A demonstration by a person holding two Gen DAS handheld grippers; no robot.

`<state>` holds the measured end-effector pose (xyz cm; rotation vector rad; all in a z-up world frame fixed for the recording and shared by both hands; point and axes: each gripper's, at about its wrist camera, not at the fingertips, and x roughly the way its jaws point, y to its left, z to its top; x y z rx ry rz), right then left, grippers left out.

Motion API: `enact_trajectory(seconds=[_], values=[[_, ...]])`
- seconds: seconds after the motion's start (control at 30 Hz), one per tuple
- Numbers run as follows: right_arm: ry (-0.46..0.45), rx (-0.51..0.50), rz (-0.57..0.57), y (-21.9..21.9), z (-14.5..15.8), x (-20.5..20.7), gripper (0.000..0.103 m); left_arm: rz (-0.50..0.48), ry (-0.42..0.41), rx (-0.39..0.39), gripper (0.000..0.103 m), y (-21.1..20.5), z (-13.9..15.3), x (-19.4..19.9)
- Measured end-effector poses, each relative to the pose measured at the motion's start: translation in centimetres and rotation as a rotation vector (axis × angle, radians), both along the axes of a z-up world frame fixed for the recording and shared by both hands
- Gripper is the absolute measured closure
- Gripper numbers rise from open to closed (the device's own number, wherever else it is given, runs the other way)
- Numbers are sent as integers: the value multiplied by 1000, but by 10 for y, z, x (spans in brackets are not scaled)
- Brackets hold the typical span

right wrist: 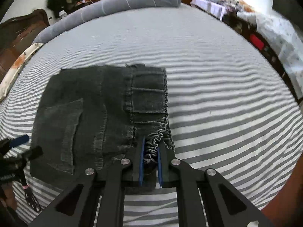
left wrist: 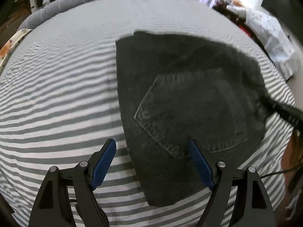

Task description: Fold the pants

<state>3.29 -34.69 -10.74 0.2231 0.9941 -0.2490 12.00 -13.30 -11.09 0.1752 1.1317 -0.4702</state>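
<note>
Two grippers are in play over one pair of dark grey pants (left wrist: 181, 102), which lies folded into a compact block on the striped bedsheet (left wrist: 56, 98). Your left gripper (left wrist: 152, 148) stands wide apart with nothing between its blue pads (left wrist: 104, 164); it hangs over the near left edge of the block, the left finger above bare sheet and the right finger above the denim, just at the lower corner of the back pocket (left wrist: 181, 111). Whether either finger touches the cloth cannot be told. Your right gripper (right wrist: 151, 147) is closed on the pants: its pads pinch a bunched, gathered strip of the elastic waistband (right wrist: 149, 102) at the block's near right corner. From that view the pants (right wrist: 85, 109) spread away and to the left of the pinch, pocket side left, waistband right. The other gripper shows blurred at the left margin (right wrist: 19, 141), just beside the block's left edge. Farther off, a rolled grey duvet (right wrist: 121, 1) lies along the far edge of the bed, well apart from the pants.
</note>
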Motion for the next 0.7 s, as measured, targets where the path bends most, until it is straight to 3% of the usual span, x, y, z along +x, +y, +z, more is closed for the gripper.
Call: enact_trajectory(seconds=[0.1,0.17,0.33,0.43,0.7], values=[[-2,69,-16,-10,-1,2,88,3,19,-24,22,3,-5,7],[-3,102,-19,-15,3,1,80,6,33,-33,22,5,-1,12],[-115,100,-38,-15,36,-2,73,33,-64,-114,22,15,35,28],[-144,108,-5,-12,44,18,73,30,-93,-105,22,8,42,52],[-58,86,21,-13,8,70,74,40,-43,-110,22,-9,24,90]])
